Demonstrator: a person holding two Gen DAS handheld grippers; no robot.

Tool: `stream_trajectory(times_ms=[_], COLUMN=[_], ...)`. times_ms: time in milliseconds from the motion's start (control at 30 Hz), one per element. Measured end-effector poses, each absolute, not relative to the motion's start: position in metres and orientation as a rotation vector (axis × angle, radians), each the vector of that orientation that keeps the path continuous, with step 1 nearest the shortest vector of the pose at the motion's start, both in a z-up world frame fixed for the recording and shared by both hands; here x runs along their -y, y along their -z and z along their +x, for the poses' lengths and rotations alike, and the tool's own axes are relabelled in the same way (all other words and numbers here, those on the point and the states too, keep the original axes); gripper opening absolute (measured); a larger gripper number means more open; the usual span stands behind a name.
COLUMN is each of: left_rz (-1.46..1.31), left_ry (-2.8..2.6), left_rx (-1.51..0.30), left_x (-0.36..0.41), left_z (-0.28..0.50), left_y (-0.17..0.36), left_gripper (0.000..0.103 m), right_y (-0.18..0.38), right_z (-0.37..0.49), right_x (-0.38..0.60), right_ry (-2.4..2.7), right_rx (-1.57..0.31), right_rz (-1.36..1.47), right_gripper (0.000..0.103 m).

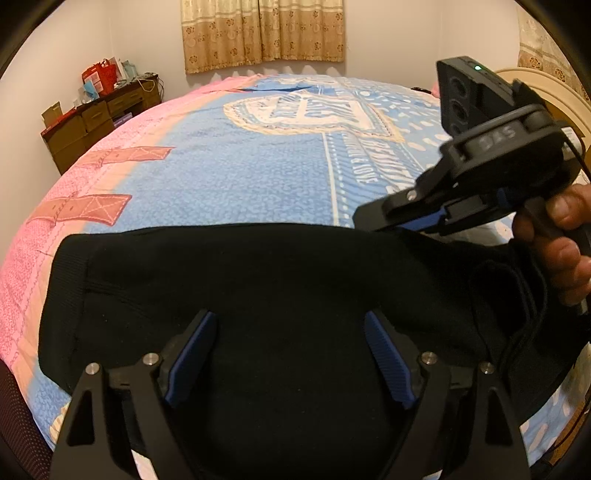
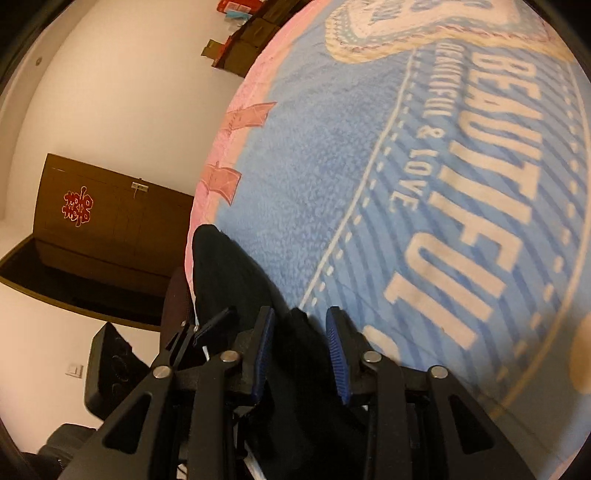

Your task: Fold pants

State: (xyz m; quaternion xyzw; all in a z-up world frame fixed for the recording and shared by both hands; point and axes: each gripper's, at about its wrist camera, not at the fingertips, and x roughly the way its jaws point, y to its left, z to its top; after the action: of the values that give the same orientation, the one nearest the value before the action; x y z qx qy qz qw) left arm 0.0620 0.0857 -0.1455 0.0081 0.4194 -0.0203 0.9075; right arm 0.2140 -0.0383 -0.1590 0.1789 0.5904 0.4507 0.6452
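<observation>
The black pants (image 1: 258,288) lie folded across the near part of the bed, with a ribbed band at the left end and a drawstring at the right. My left gripper (image 1: 288,354) is open just above the cloth, blue pads wide apart. My right gripper (image 1: 413,221) shows from the side at the pants' right far edge, held by a hand. In the right wrist view the right gripper (image 2: 301,354) has its jaws partly open with the black pants (image 2: 229,273) between them; the pads do not press the cloth.
The bed carries a blue and pink blanket (image 1: 258,166) printed with lettering. A brown dresser (image 1: 92,122) with boxes stands against the far left wall. Curtains (image 1: 262,33) hang behind the bed. A dark wooden cabinet (image 2: 110,221) stands beyond the bed's edge.
</observation>
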Motion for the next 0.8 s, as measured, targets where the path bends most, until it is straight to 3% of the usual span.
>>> stream_trajectory(times_ms=[33, 133, 367, 800], left_rz=[0.017, 0.016, 0.021, 0.019], left_ry=[0.042, 0.042, 0.042, 0.038], left_rx=[-0.865, -0.866, -0.863, -0.866], left_x=[-0.086, -0.086, -0.086, -0.087], left_z=[0.062, 0.062, 0.062, 0.062], left_y=[0.145, 0.145, 0.146, 0.145], left_gripper=[0.085, 0.085, 0.086, 0.086], right_y=[0.161, 0.157, 0.117, 0.146], right_z=[0.215, 0.213, 0.209, 0.224], right_x=[0.037, 0.039, 0.057, 0.056], right_ry=[-1.023, -1.027, -0.968, -0.954], right_rx=[-1.342, -1.291, -1.103, -1.134], right_rz=[0.409, 0.419, 0.357, 0.334], right_gripper=[0.007, 0.004, 0.002, 0.004])
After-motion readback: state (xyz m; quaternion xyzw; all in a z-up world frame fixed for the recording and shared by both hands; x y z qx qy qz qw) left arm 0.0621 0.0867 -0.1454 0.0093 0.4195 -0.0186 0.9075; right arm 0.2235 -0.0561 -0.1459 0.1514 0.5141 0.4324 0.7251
